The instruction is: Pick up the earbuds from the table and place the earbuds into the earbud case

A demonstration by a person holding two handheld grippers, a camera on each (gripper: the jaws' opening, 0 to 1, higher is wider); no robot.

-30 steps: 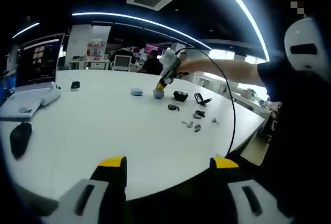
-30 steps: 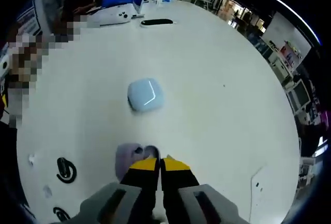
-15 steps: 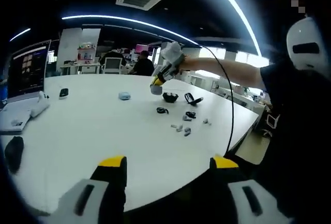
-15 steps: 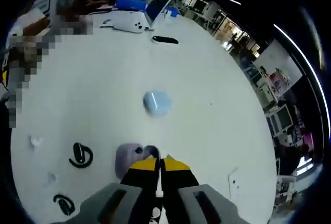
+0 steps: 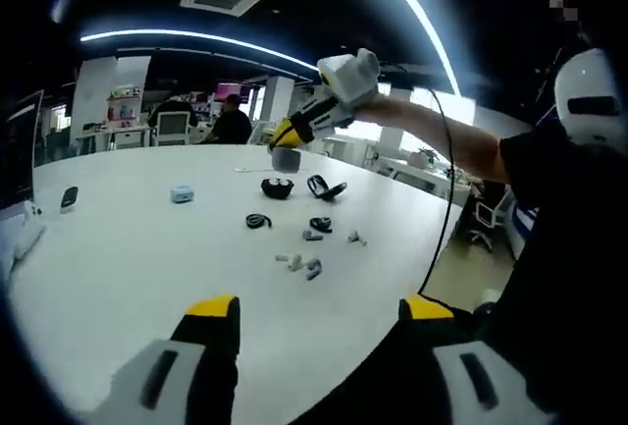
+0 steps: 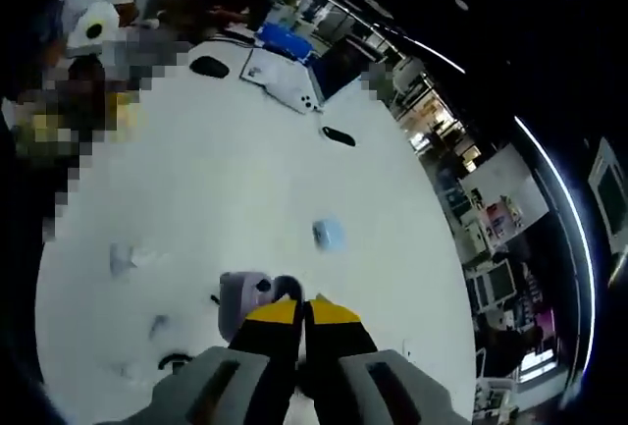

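right gripper [image 6: 302, 309] pinching the lilac earbud case [image 6: 245, 299], lifted above the table [image 6: 226, 180] | left gripper [image 5: 319, 312] jaws wide, empty | earbuds [image 5: 300, 264] near table's near edge | tiny, light, slick, so nip across the body

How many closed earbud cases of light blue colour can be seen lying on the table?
1. The light blue earbud case lies alone on the white table, far from the black pieces. The right gripper holds another, lavender case in the air. Others may be hidden.
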